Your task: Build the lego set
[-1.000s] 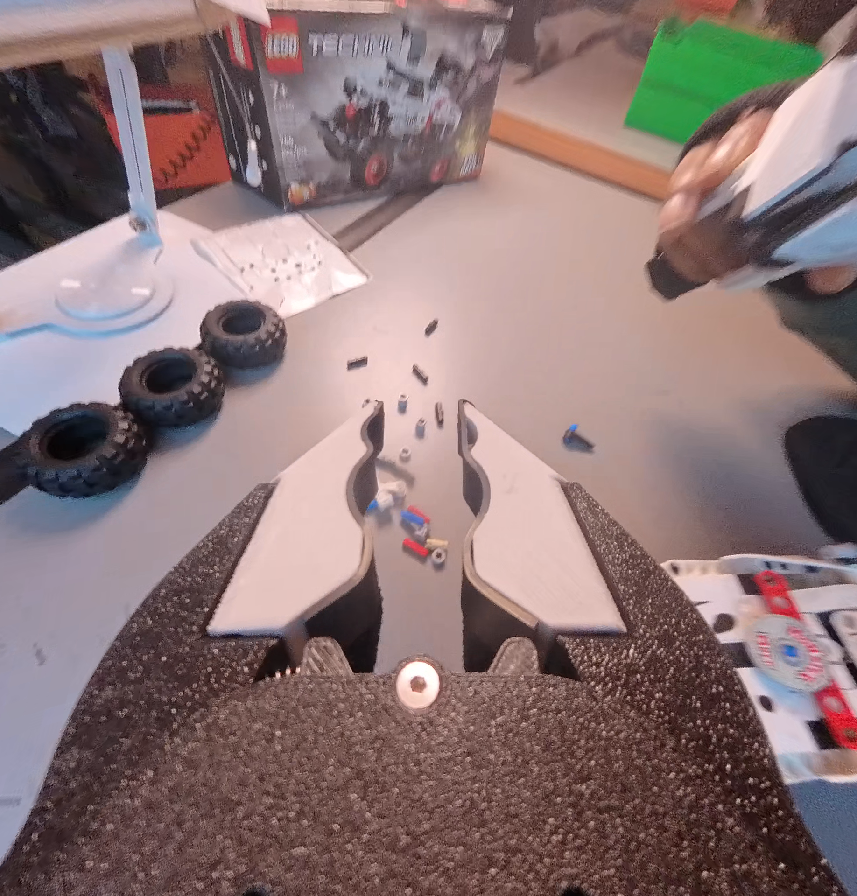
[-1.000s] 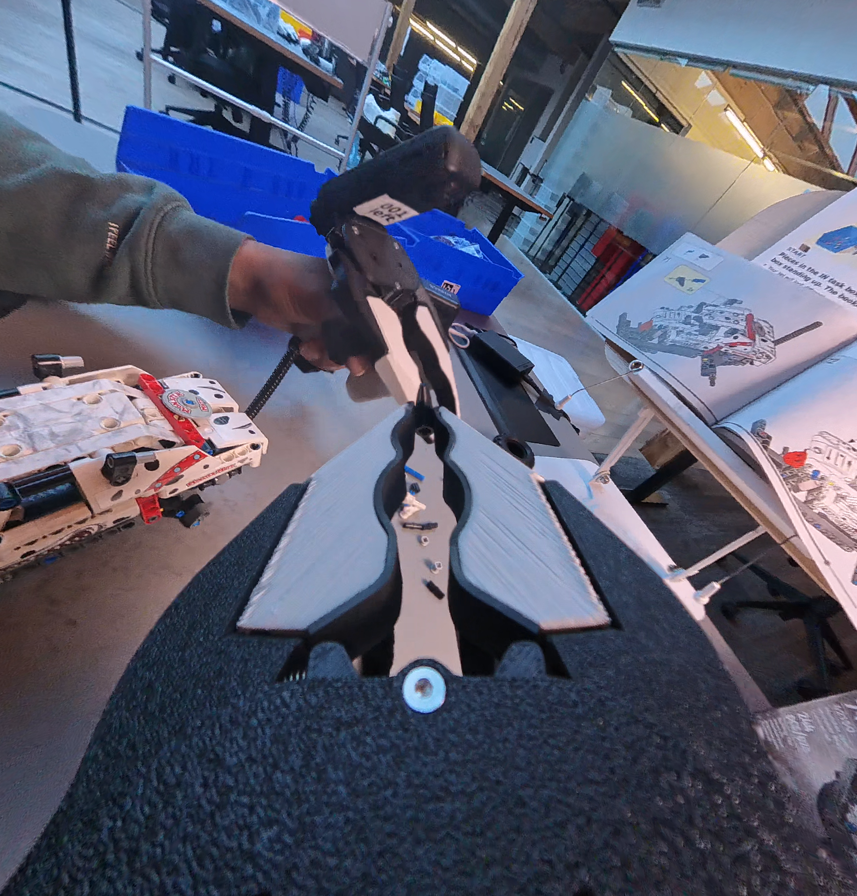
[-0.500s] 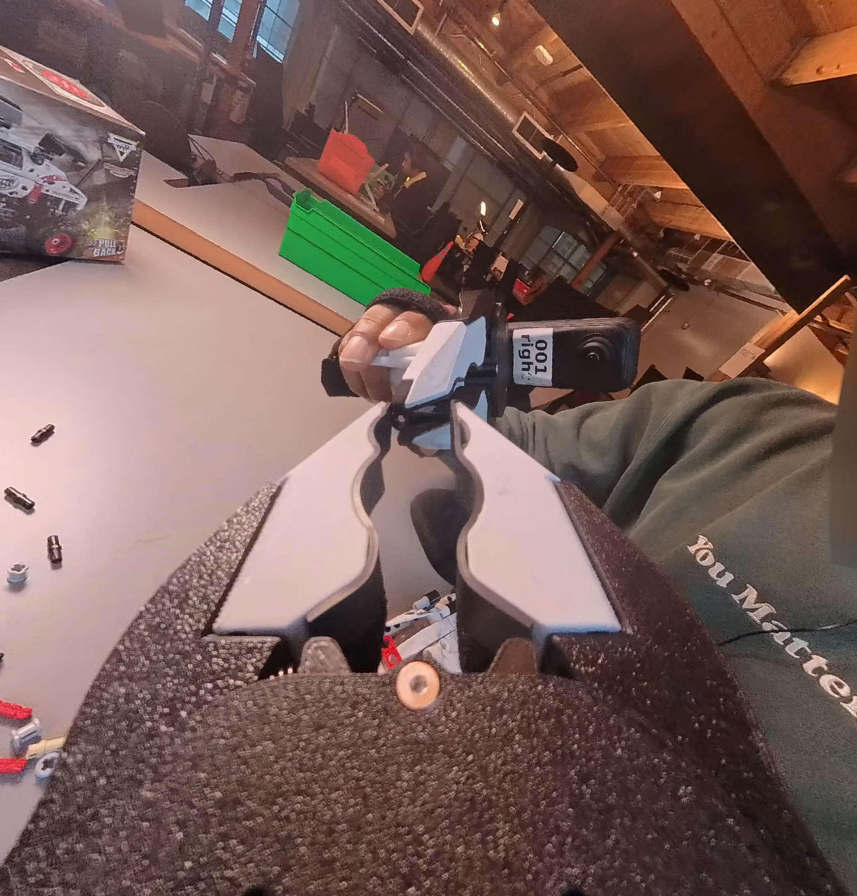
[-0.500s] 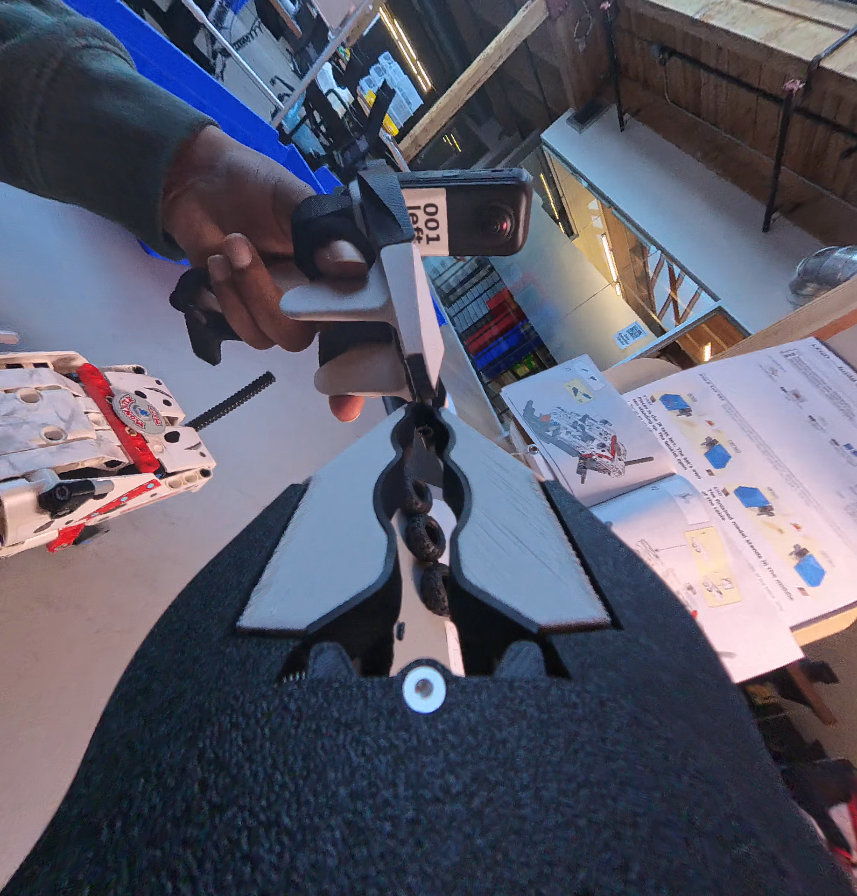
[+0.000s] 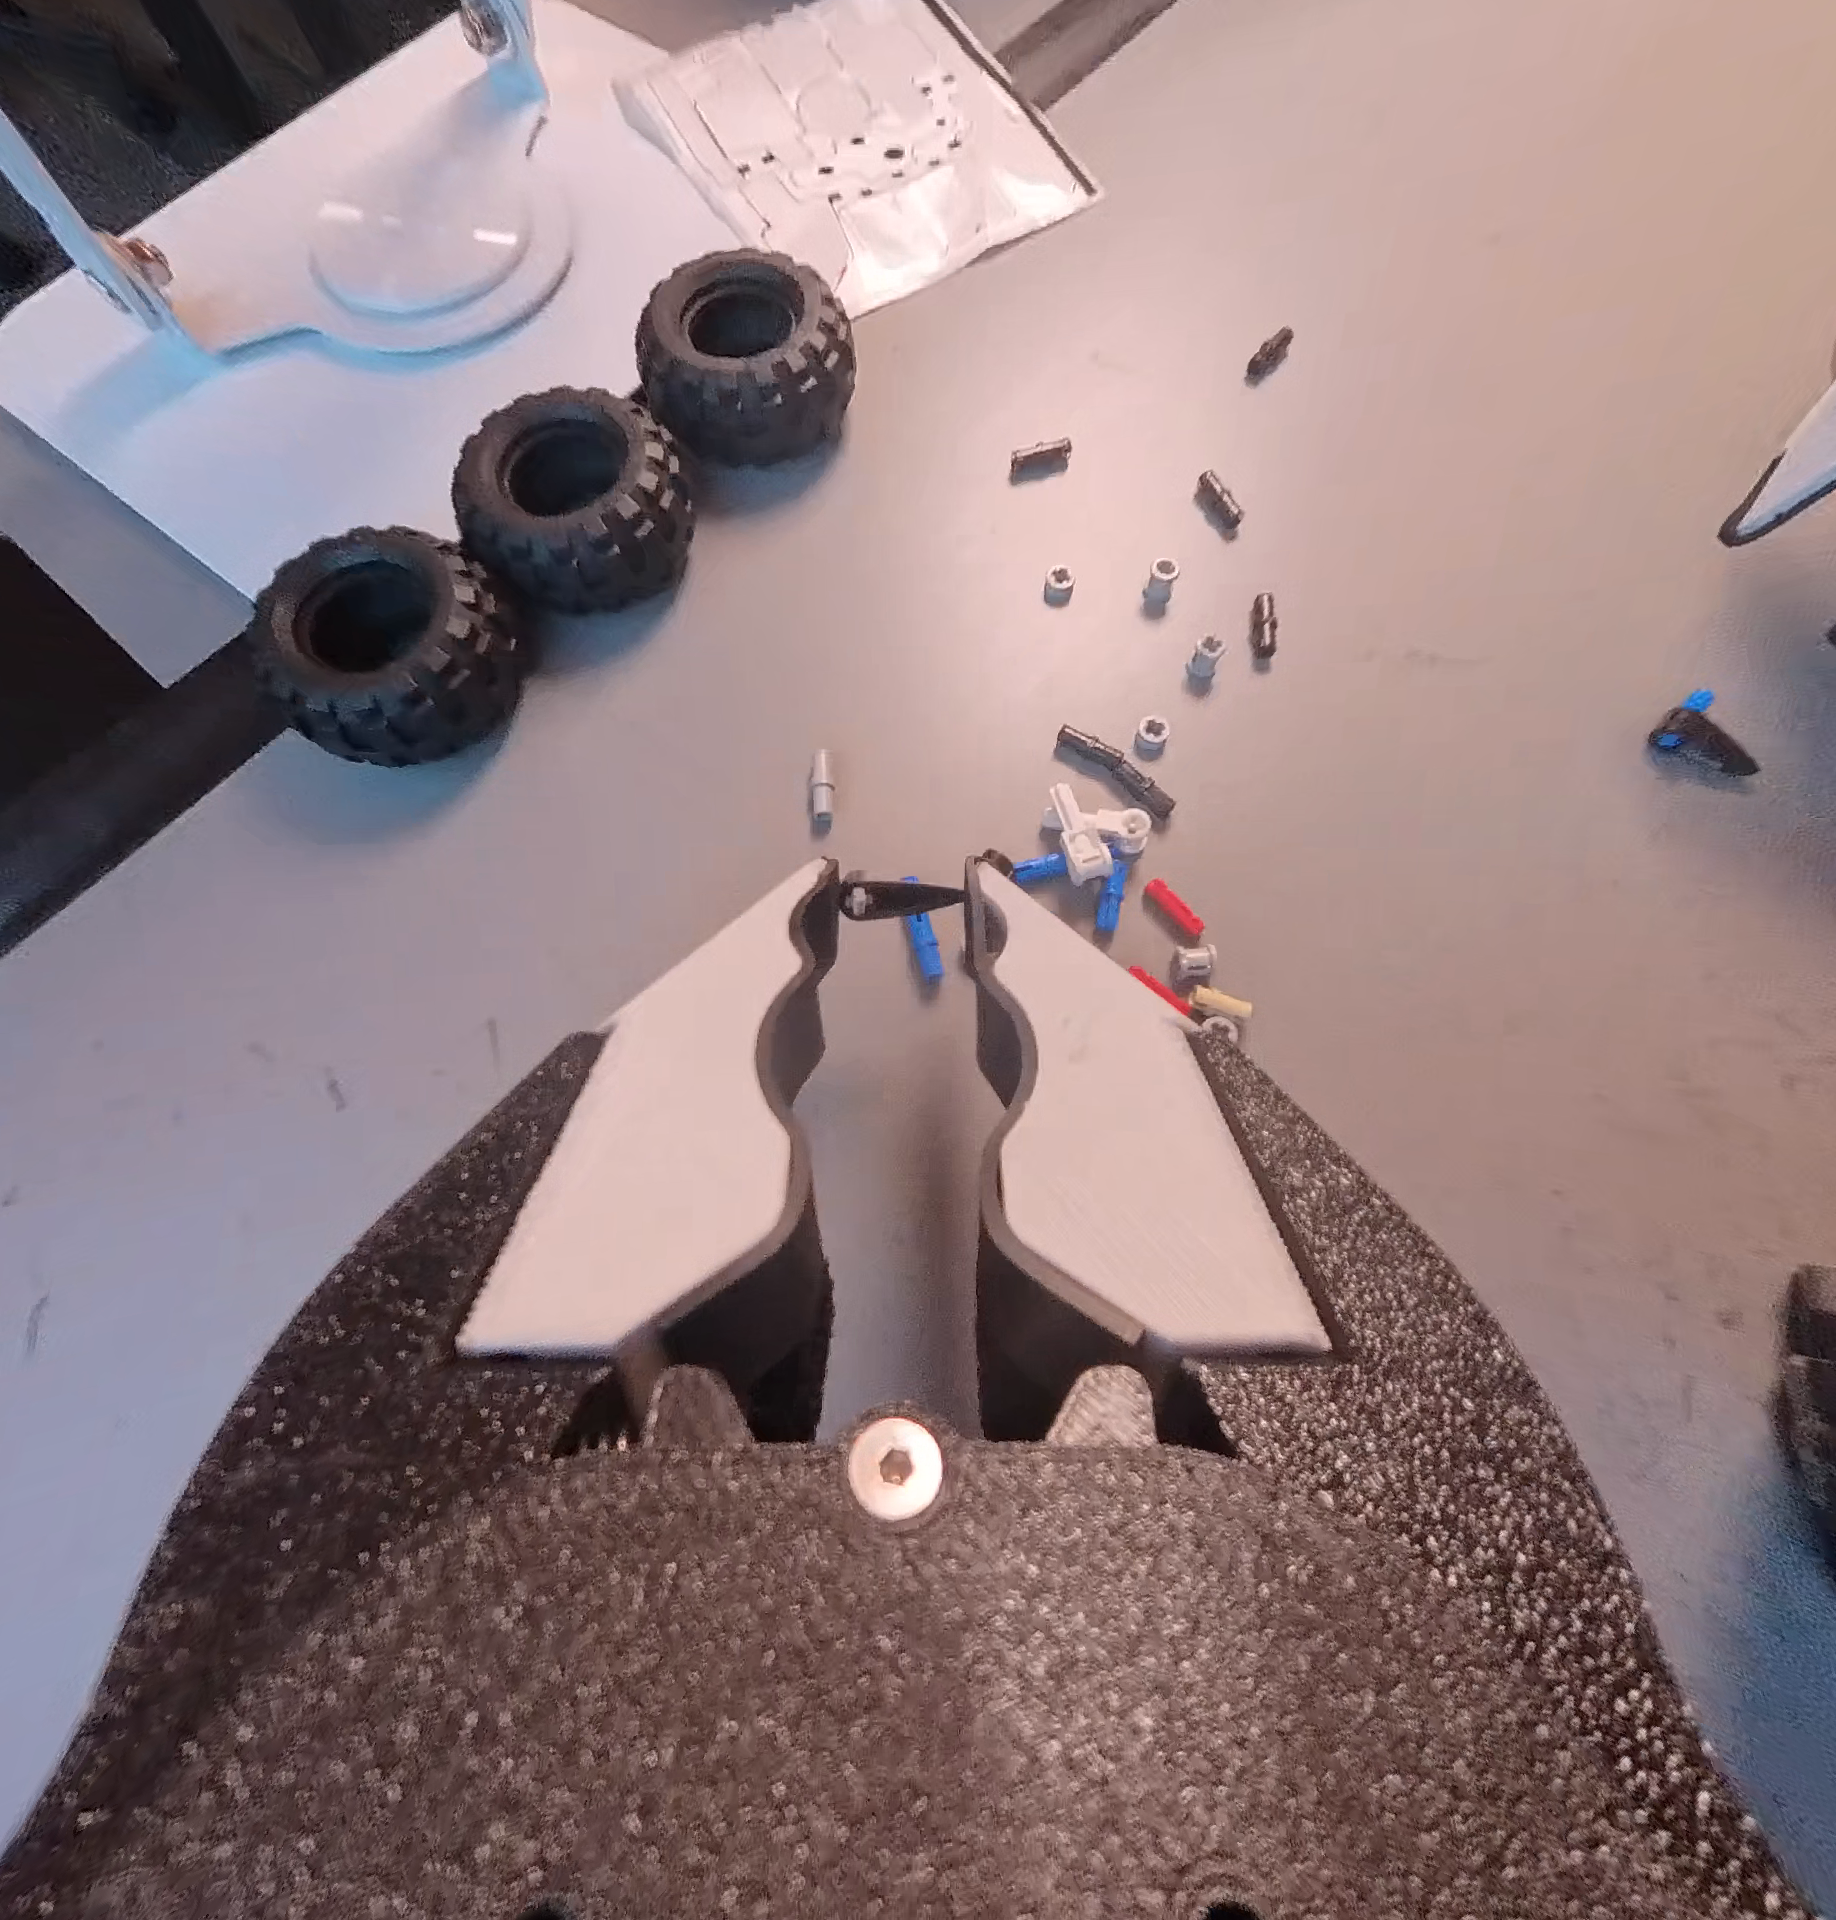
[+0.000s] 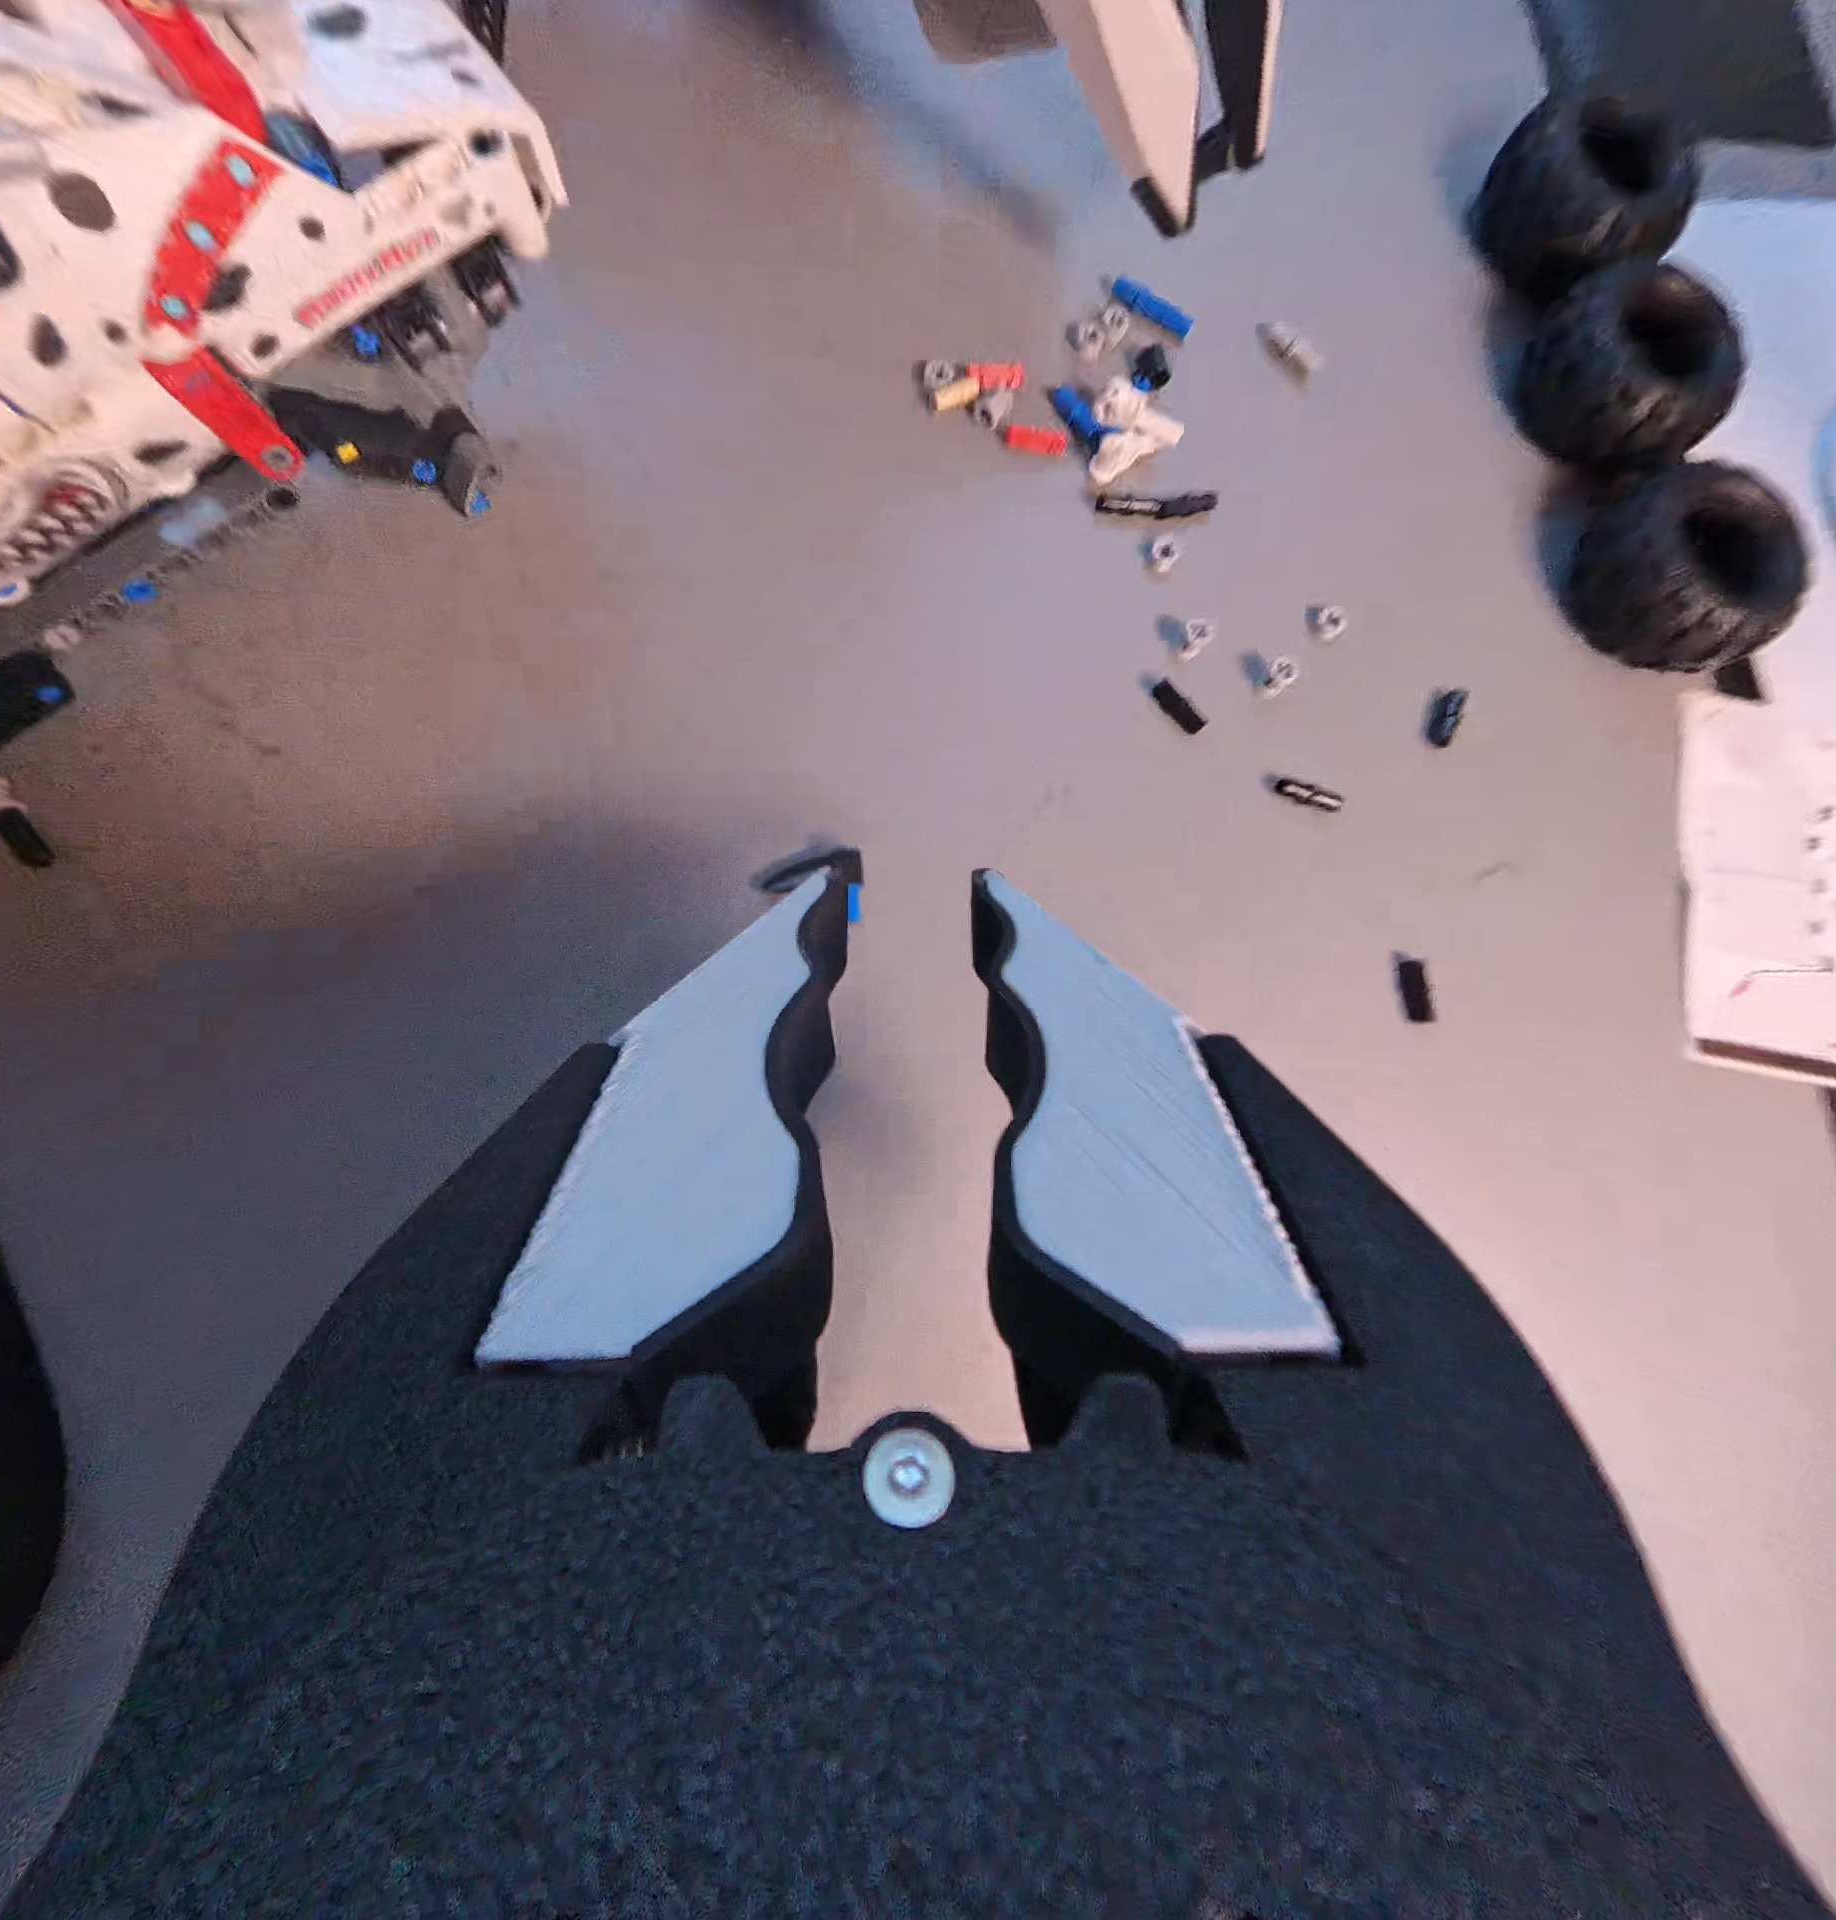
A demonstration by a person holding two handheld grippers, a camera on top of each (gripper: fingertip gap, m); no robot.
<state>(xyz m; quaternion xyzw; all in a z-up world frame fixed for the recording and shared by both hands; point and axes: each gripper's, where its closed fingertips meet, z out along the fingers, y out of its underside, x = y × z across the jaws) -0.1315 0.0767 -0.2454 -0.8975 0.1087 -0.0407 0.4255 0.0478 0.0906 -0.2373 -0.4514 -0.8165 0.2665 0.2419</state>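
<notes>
My left gripper (image 5: 901, 873) is low over the grey table (image 5: 478, 1039), jaws a small gap apart. A small black piece (image 5: 898, 897) shows in that gap, and I cannot tell if the tips touch it. Loose pins and bushes (image 5: 1153, 800) in blue, red, grey and black lie just beyond. My right gripper (image 6: 912, 875) is open over the table. A black wedge piece with a blue pin (image 6: 805, 868) lies by its left fingertip and also shows in the left wrist view (image 5: 1695, 744). The white and red truck model (image 6: 218, 239) lies at the right wrist view's upper left.
Three black tyres (image 5: 571, 499) stand in a row by a white stand base (image 5: 270, 343). They also show in the right wrist view (image 6: 1631, 364). A clear bag or sheet (image 5: 862, 145) lies behind them. The left gripper (image 6: 1205, 187) shows at the right wrist view's top. Spacing between my two grippers at the tips: around 20 cm.
Half a second ago both grippers were raised and pointed at each other. Now both point down at the table and the loose pieces. The jaw gaps look unchanged.
</notes>
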